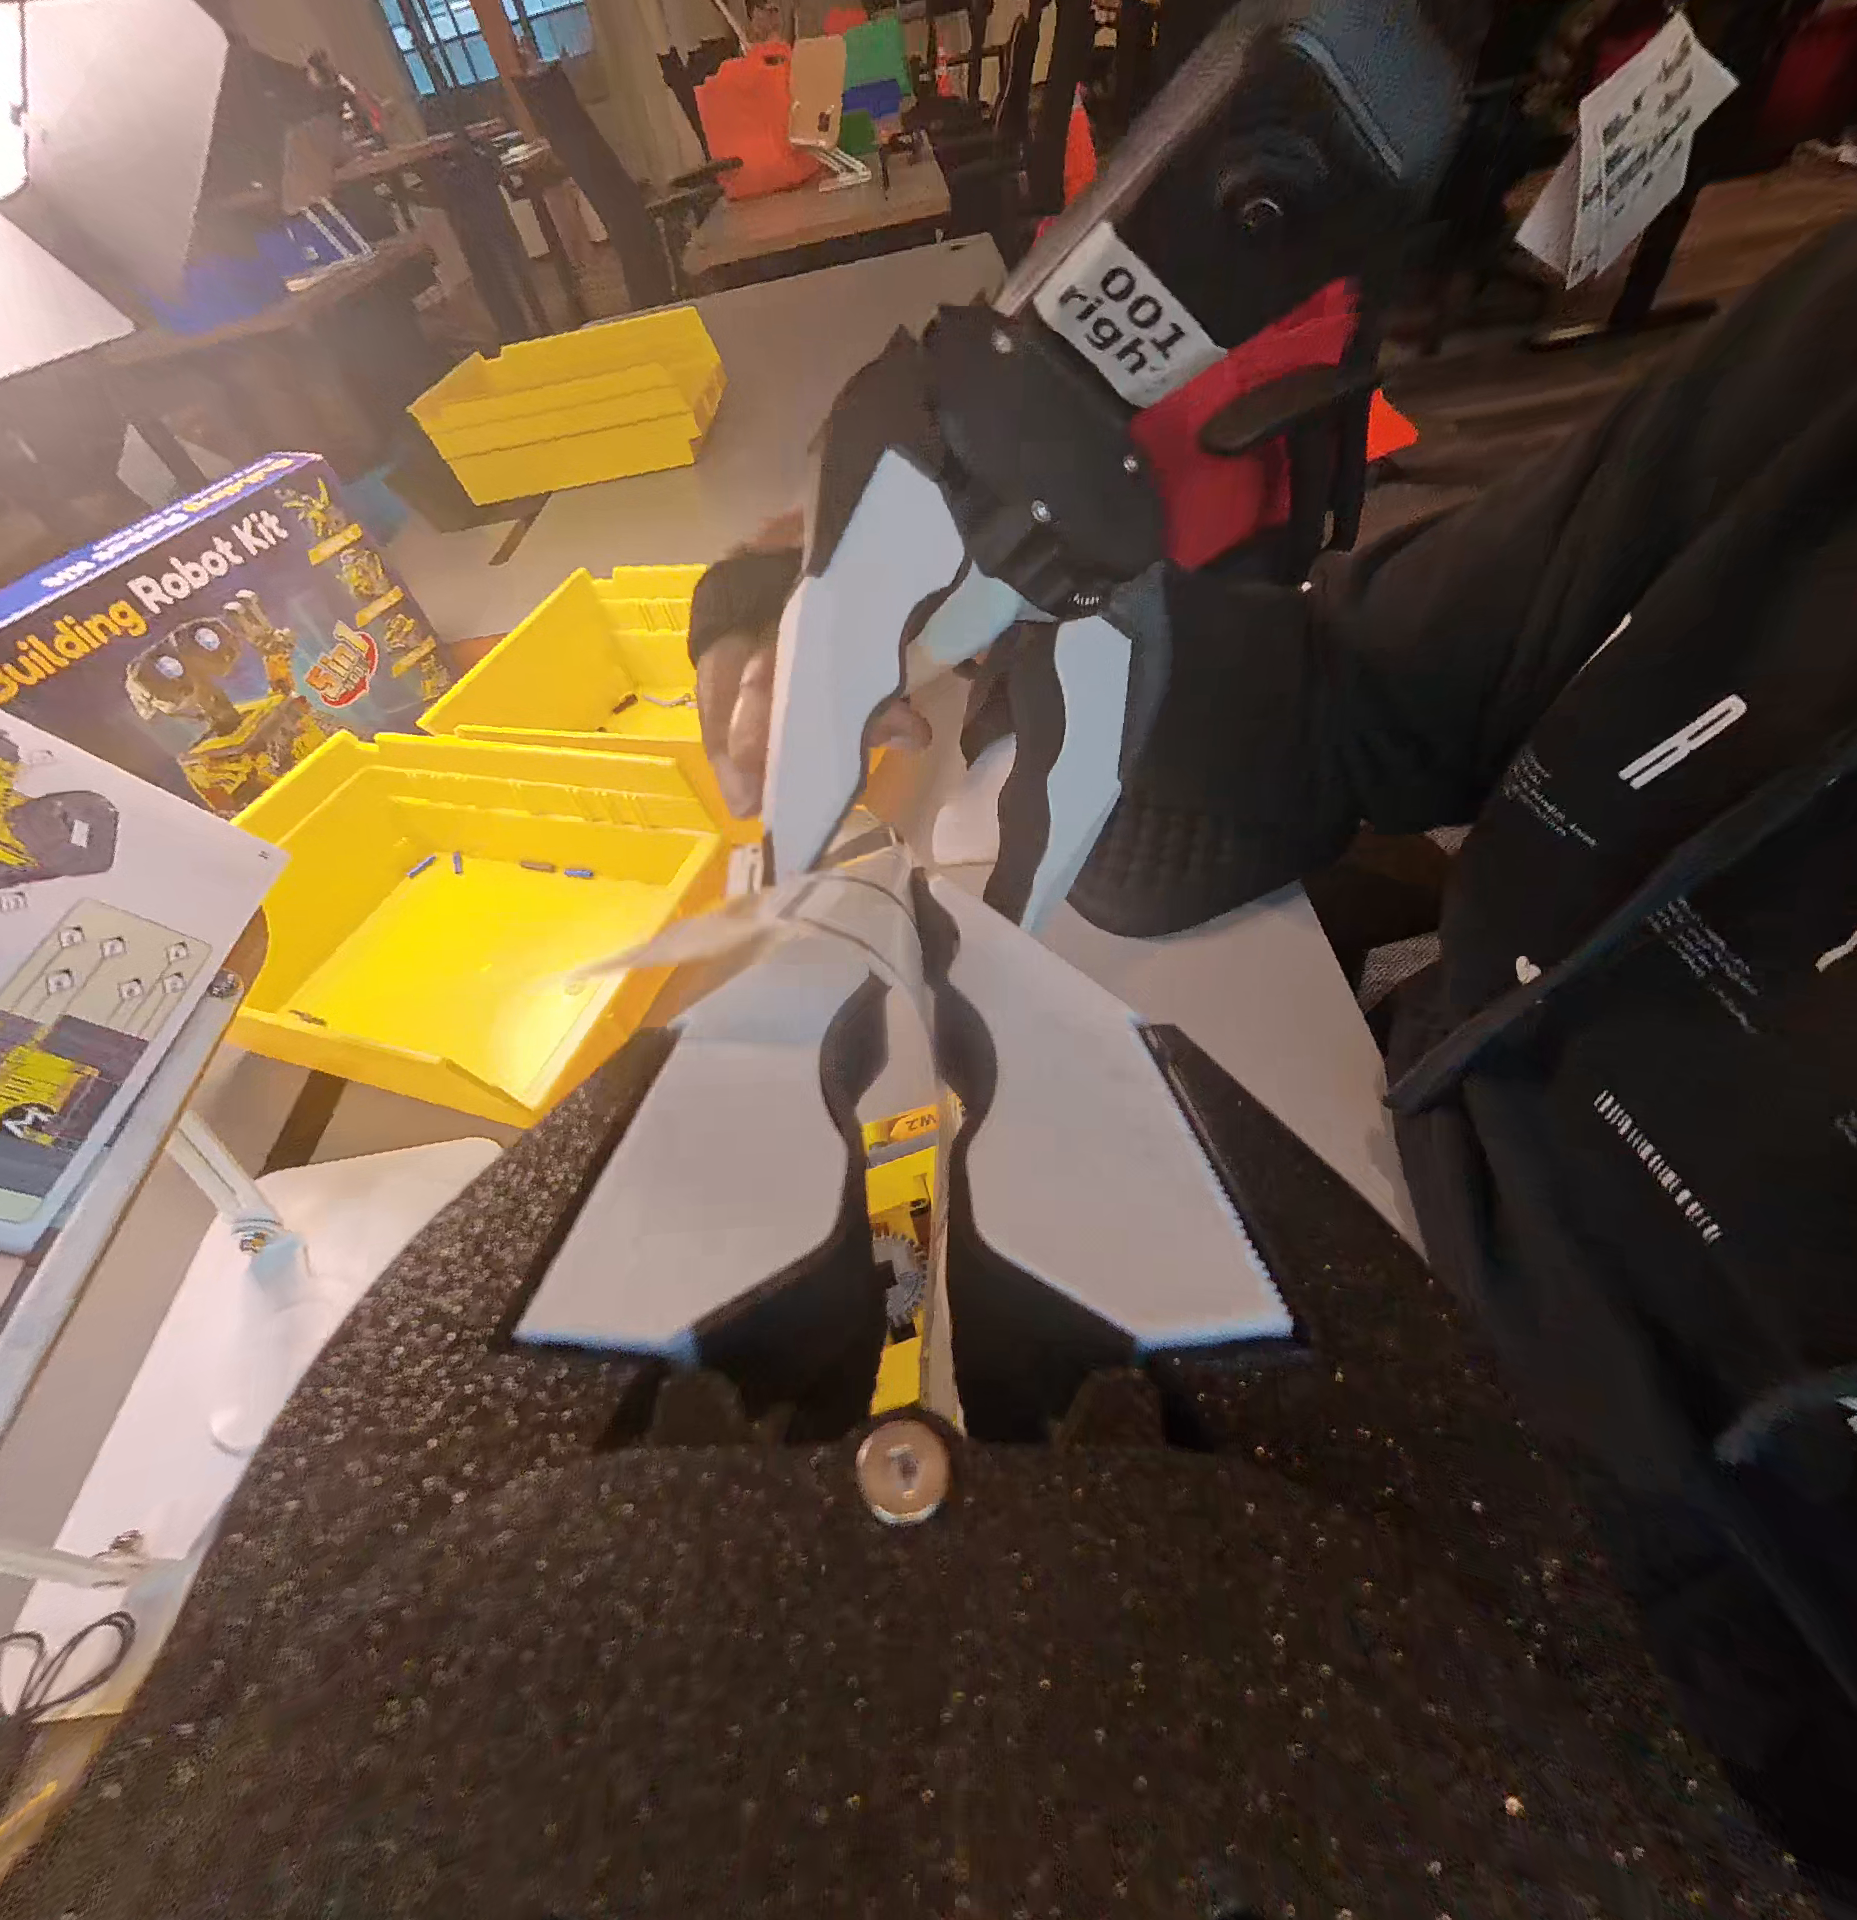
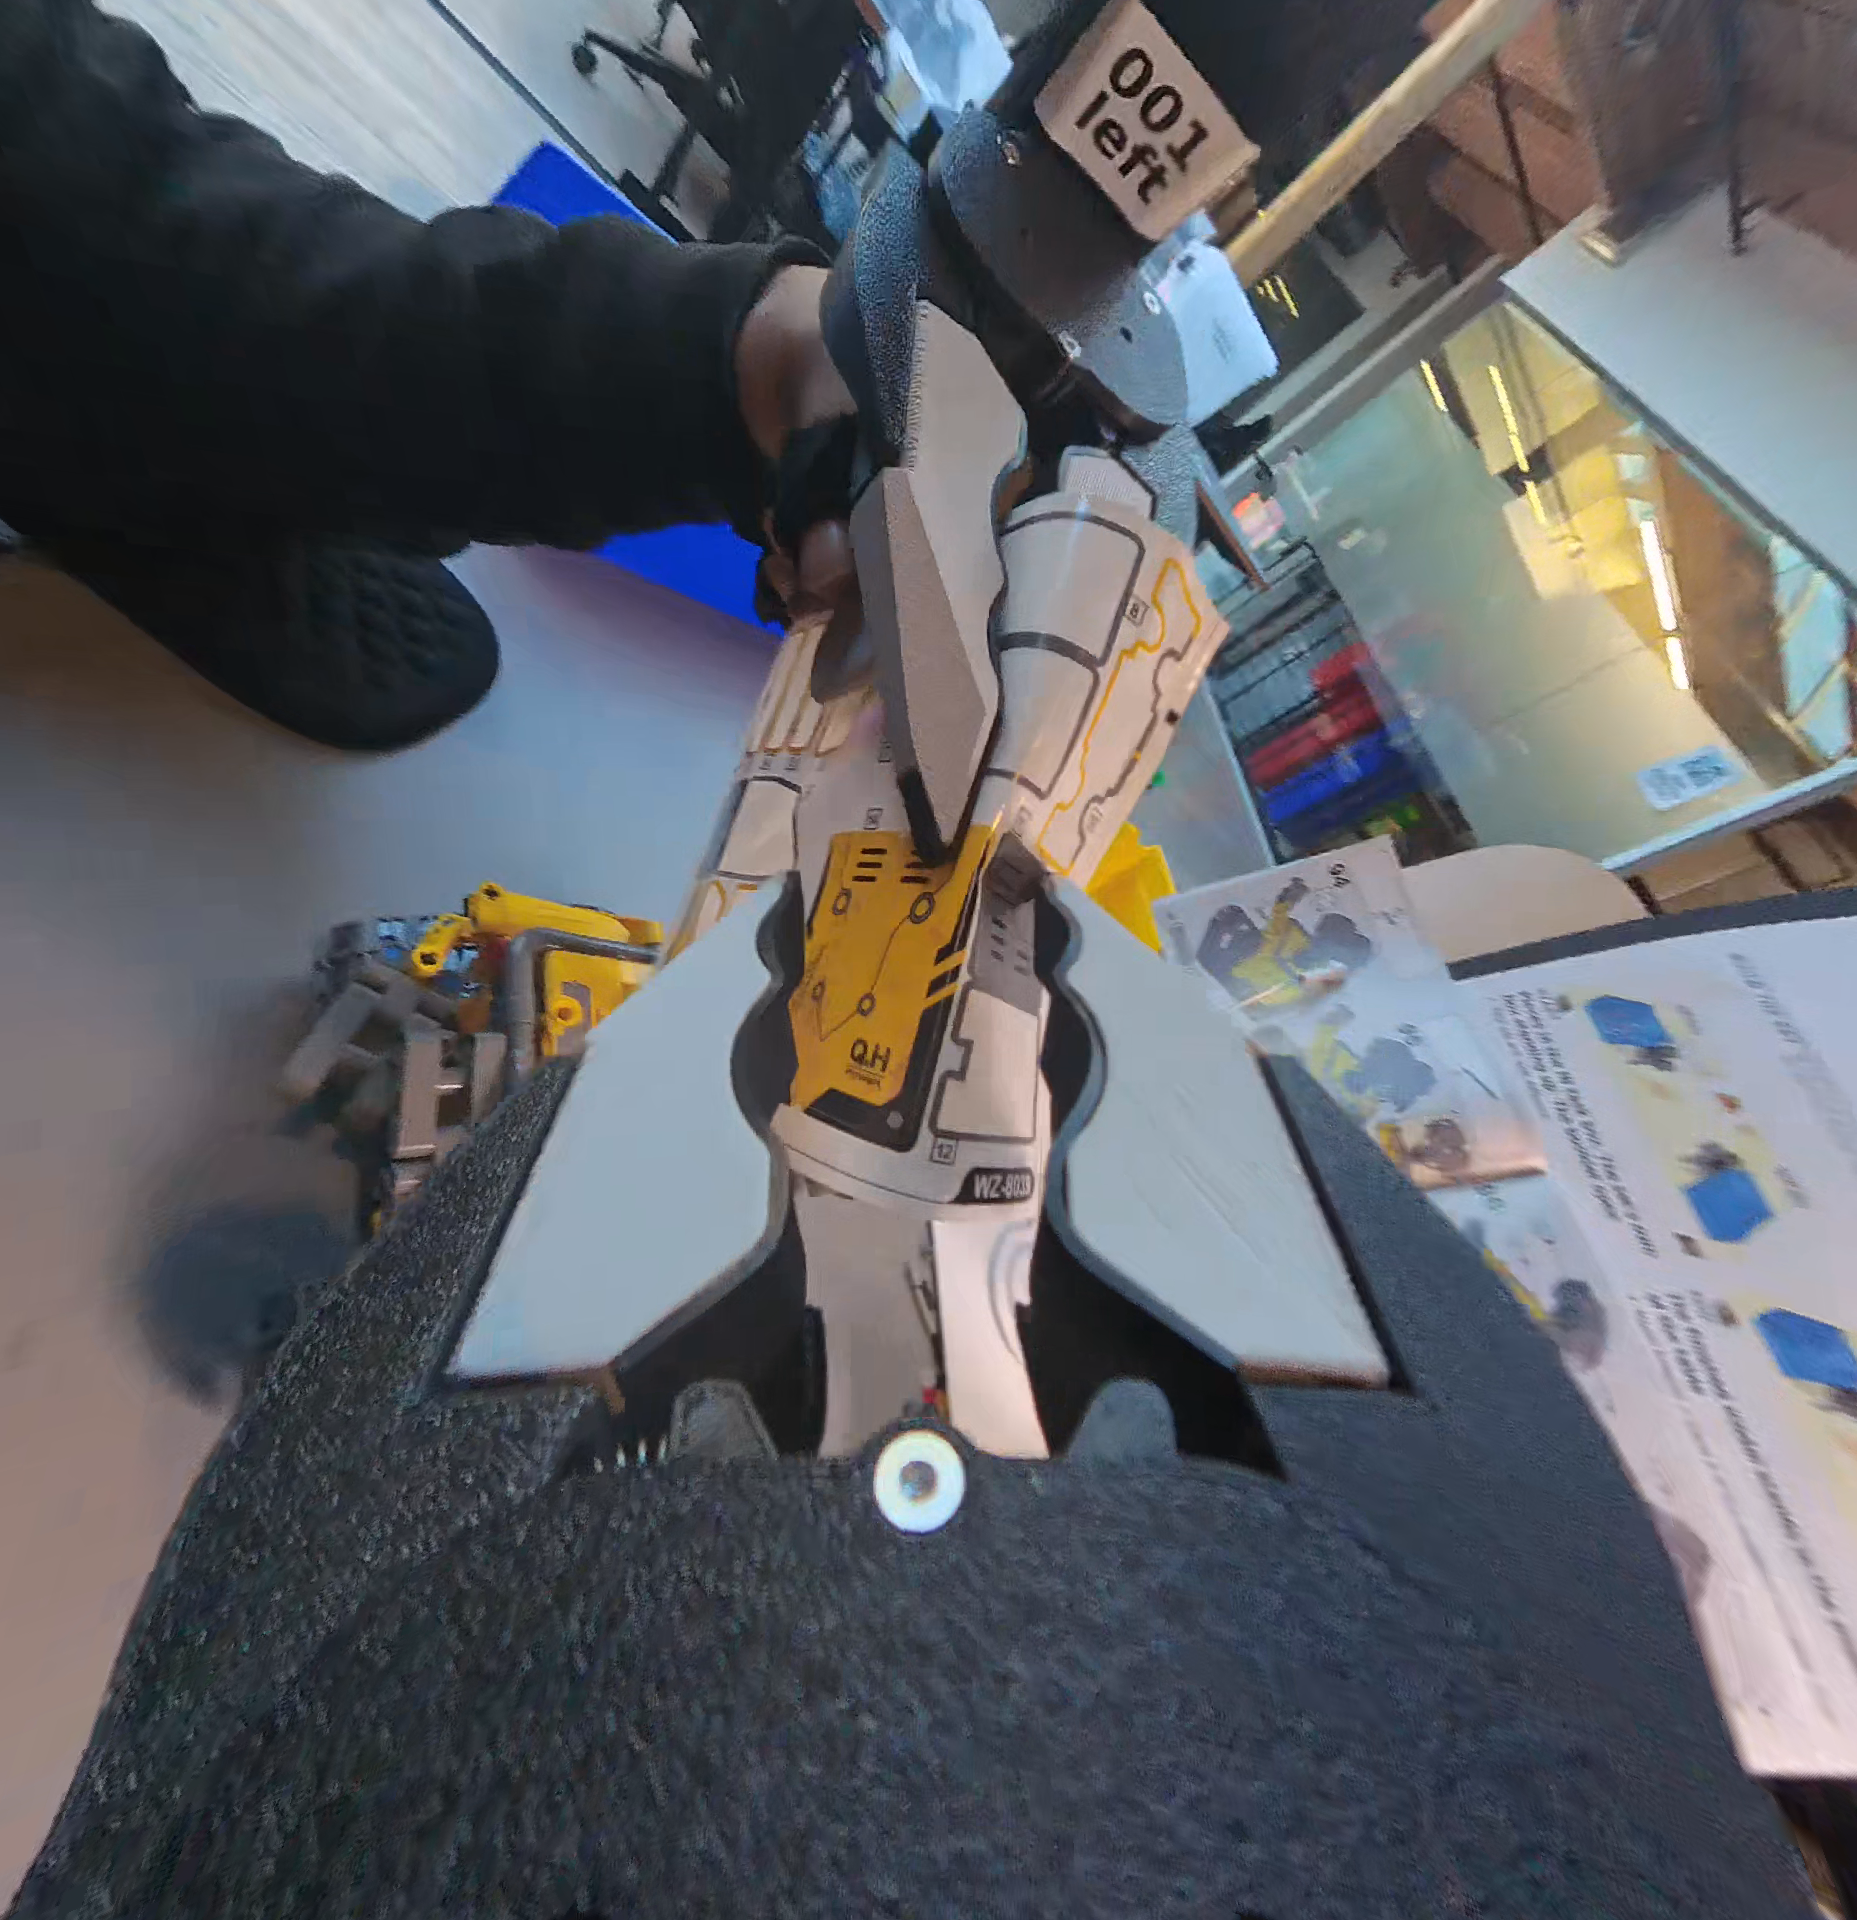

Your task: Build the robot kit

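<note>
2 tools meet over the bench [image 1: 1194, 966], both clamped on 1 sticker sheet [image 2: 903, 997] printed in white, yellow and grey. The left tool [image 1: 919, 894] pinches its thin edge, fingers together. The right tool [image 2: 908, 904] has the sheet between its fingers, and the left tool [image 2: 939, 831] grips the far end there. Yellow trays [image 1: 467, 935] and a robot kit box [image 1: 207, 644] lie to the left; a half-built yellow and grey model [image 2: 456, 997] and instruction pages [image 2: 1682, 1195] rest nearby.
</note>
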